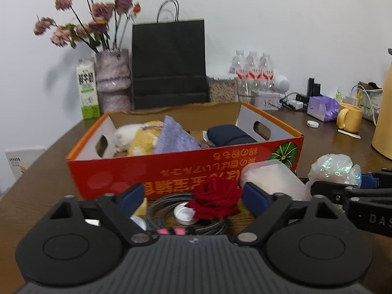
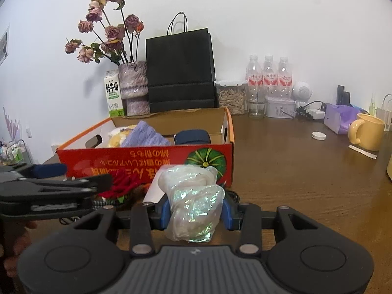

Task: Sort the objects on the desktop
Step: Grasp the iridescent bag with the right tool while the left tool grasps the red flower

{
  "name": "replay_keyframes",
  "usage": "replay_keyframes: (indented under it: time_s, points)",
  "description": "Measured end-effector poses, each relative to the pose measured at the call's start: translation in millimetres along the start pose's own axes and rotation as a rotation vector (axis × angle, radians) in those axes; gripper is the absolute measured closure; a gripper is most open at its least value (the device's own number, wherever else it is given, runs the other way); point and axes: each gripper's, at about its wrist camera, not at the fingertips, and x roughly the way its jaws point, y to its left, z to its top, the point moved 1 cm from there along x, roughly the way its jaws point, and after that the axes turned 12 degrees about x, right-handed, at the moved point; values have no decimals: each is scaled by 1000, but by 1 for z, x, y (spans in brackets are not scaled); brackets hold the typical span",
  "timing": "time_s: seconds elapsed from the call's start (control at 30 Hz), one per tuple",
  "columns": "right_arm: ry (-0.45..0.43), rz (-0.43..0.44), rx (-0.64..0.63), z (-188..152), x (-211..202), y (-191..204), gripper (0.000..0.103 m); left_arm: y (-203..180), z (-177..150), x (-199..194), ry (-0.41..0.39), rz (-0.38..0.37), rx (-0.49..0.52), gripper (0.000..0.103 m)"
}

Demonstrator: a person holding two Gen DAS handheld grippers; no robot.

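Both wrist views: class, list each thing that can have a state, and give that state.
Left gripper: open around the red rose.
Right gripper: shut on iridescent wrap bundle.
Orange box: open-topped, holding items.
Yellow mug: upright.
Pellet container: lid on.

Evenly, softly lit indoors. Motion-blurred dried flowers (image 1: 80, 22) in left wrist view; sharper in right. Bowed fisheye edges, dark corners.

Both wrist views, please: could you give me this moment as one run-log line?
left gripper: open around red rose | right gripper: shut on iridescent bag | orange box: partly filled
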Motion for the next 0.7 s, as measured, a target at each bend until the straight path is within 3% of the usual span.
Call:
replay_keyframes:
  time_s: [0.3, 0.47, 0.7]
  points:
    - [1, 7, 4, 6, 6, -5, 63, -3, 4, 24, 64, -72, -32, 47]
    - [7, 23, 3, 7, 9, -5, 63, -5, 4, 25, 64, -104, -38, 68]
    - [1, 38, 3, 8, 8, -5, 63, -3, 7, 17, 32, -103, -42, 77]
